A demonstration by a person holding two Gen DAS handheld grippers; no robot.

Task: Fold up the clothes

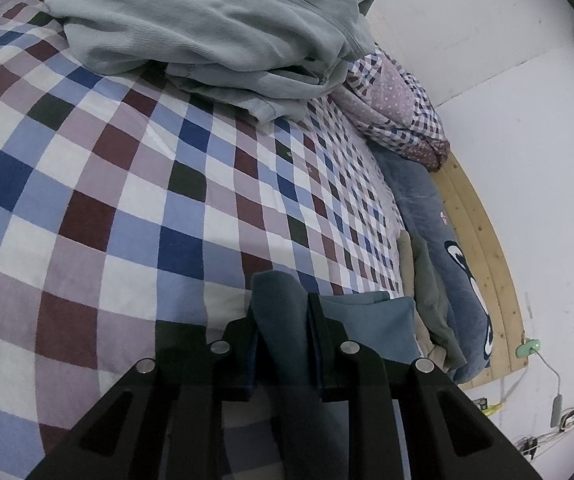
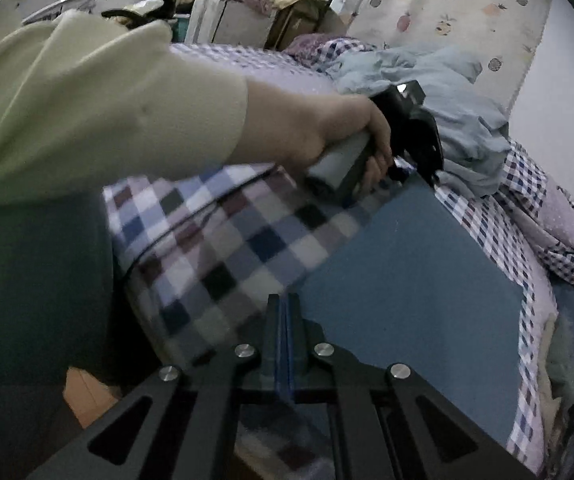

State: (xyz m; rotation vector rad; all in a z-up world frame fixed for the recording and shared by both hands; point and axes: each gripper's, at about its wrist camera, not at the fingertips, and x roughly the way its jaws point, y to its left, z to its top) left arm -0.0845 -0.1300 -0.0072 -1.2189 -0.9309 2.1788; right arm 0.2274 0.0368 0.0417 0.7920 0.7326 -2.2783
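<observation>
Checkered bedsheet (image 1: pixel 119 184) in blue, maroon, white and lilac squares covers the bed, slightly rumpled. Heap of pale grey-green clothes (image 1: pixel 215 28) piled at the far end, soft ribbed knit, thick folds. Beside it a small-check and polka-dot quilt (image 1: pixel 399 108) bunched against the white wall (image 1: pixel 507 80). Blue plush cushion (image 1: pixel 439 232) with cartoon eyes lies along the wooden bed rail (image 1: pixel 487 248); beige and olive folded items wedged next to it. Cables and a green clip on the floor near the rail. Right wrist view: cream sleeve (image 2: pixel 99 100) and the hand (image 2: pixel 343 132) holding the other tool cross the upper frame and block much of the bed; boxes and a suitcase cluttered behind. Teal-blue garment (image 2: pixel 415 280), smooth, flat, straight-edged, lies spread on the sheet between the two tools. Left gripper (image 1: pixel 283 312) jaws partly closed, pinching a thick bunched fold of the teal-blue garment at its far corner. Right gripper (image 2: pixel 285 320) jaws pressed nearly together, clamping the near edge of the same cloth.
</observation>
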